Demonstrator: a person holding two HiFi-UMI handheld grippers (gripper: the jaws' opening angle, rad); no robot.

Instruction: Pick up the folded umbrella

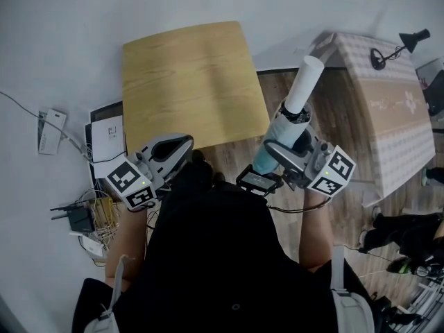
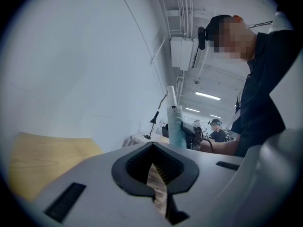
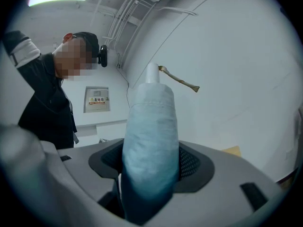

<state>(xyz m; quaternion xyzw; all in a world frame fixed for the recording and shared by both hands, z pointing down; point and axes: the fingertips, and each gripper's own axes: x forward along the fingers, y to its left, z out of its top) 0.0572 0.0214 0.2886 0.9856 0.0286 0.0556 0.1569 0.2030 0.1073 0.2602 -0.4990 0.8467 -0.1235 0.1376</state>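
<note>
The folded umbrella (image 1: 283, 132) is pale blue with a white handle that points up and away from me. My right gripper (image 1: 291, 127) is shut on its fabric body, just right of the wooden table (image 1: 187, 82). In the right gripper view the umbrella (image 3: 151, 136) fills the gap between the jaws of the right gripper (image 3: 151, 161). My left gripper (image 1: 182, 144) hovers at the table's near edge, shut with nothing in it. In the left gripper view the left gripper (image 2: 152, 148) faces the umbrella (image 2: 176, 126), which stands upright in the right gripper (image 2: 194, 134).
A table with a checked cloth (image 1: 388, 109) and a black desk lamp (image 1: 388, 54) stands at the right. A router and cables (image 1: 80, 217), a white box (image 1: 52, 130) and papers (image 1: 107, 137) lie on the floor at the left. Another person (image 2: 218, 129) stands in the background.
</note>
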